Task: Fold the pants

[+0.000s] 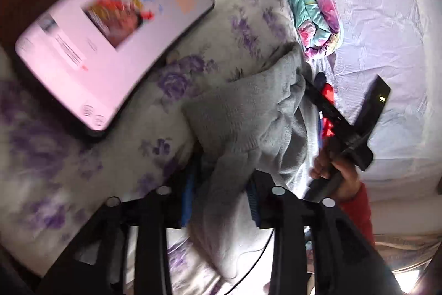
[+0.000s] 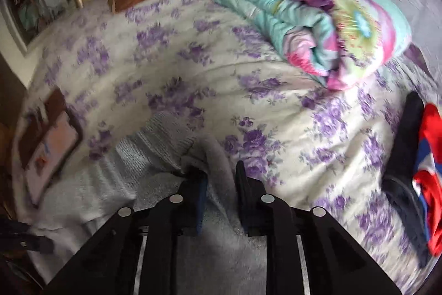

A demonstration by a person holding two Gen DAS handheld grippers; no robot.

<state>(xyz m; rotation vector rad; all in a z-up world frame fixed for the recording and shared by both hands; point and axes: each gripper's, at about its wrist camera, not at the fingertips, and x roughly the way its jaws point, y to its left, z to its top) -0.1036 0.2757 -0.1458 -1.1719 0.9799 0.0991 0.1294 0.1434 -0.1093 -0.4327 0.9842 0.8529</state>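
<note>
Grey fleecy pants [image 1: 248, 112] are getting pinched by both grippers, left [image 1: 221, 201] and right [image 2: 219, 192], lifting them off the bedspread [image 2: 193, 60] for folding.

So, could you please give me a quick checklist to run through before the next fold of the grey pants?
1. Left gripper has cloth between its fingers: ok, the grey pants fill the gap.
2. Right gripper has cloth between its fingers: ok, a grey fold rises between them.
3. Pants lying flat: not ok, they are bunched and lifted in the left wrist view.
4. Tablet out of the fold's way: cannot tell, it lies on the floral bedspread close beside the pants.
5. Rolled quilt apart from the pants: ok.
6. Red and blue garment apart from the pants: ok in the right wrist view.
</note>
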